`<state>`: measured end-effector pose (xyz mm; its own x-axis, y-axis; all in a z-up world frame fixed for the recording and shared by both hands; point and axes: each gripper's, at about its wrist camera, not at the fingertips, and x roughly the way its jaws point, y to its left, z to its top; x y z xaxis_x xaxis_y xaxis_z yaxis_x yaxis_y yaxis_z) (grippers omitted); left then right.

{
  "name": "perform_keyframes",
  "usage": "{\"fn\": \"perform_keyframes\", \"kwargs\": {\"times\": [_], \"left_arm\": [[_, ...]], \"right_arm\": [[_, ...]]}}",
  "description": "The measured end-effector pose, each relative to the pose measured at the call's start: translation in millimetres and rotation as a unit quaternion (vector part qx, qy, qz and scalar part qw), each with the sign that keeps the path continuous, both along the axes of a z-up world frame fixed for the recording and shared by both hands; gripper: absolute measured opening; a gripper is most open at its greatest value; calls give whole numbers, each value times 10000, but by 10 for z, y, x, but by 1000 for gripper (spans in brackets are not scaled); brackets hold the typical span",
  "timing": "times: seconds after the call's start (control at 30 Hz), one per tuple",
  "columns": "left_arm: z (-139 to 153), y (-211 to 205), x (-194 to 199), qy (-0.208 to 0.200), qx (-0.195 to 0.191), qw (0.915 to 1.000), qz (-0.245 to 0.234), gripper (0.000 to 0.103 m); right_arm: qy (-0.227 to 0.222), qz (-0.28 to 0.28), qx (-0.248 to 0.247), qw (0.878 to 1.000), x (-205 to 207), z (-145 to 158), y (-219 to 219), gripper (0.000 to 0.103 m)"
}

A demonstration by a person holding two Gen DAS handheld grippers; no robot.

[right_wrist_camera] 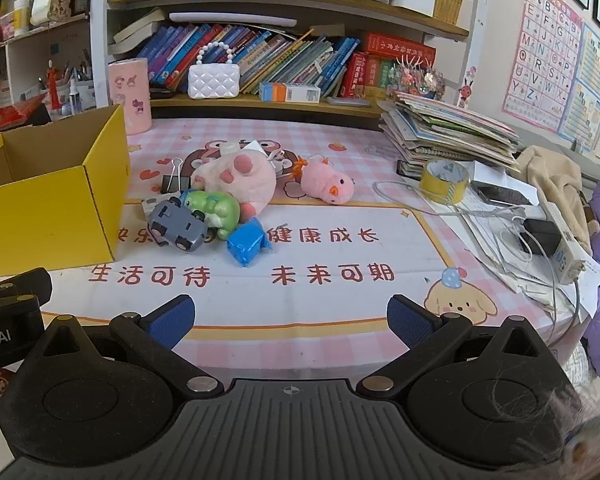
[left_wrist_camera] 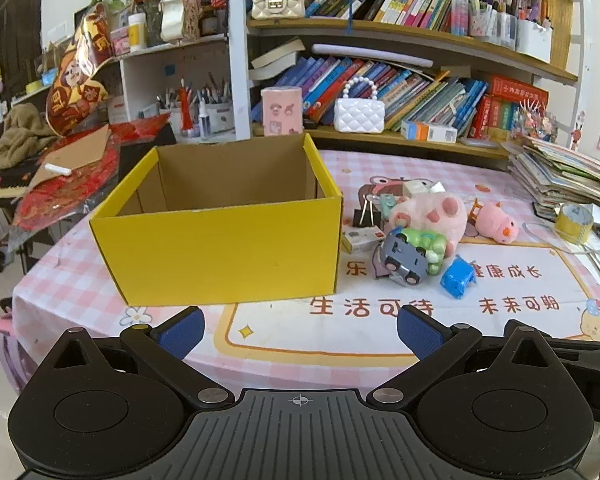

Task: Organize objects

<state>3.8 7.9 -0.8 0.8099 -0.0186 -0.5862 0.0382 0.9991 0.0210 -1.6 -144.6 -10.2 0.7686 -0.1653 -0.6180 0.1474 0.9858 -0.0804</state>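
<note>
An empty yellow cardboard box [left_wrist_camera: 220,252] [right_wrist_camera: 44,216] stands open on the pink checked tablecloth [left_wrist_camera: 328,344]. To its right lies a heap of toys: a big pink plush [right_wrist_camera: 240,178], a small pink plush [right_wrist_camera: 328,182], a green frog toy [right_wrist_camera: 216,212], a grey toy car [right_wrist_camera: 178,228] on its side, a blue block [right_wrist_camera: 248,246] and a black binder clip [right_wrist_camera: 174,182]. My left gripper [left_wrist_camera: 298,332] hovers open in front of the box. My right gripper [right_wrist_camera: 290,318] is open too, short of the toys. Neither holds anything.
A stack of books and papers [right_wrist_camera: 452,132] sits at the table's right, with a yellow tape roll [right_wrist_camera: 444,180], cables and a charger [right_wrist_camera: 540,236]. A pink cylinder [right_wrist_camera: 130,92] and a white handbag [right_wrist_camera: 214,80] stand at the back by the bookshelf.
</note>
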Motion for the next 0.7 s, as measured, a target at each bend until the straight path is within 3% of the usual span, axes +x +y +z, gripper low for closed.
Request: {"fn": "perform_keyframes", "kwargs": {"times": [0.7], "left_arm": [[7,-6,38,-12,109,9999,-115,103]], "right_arm": [[26,-98,-12,9999,42,-24,16,103]]}}
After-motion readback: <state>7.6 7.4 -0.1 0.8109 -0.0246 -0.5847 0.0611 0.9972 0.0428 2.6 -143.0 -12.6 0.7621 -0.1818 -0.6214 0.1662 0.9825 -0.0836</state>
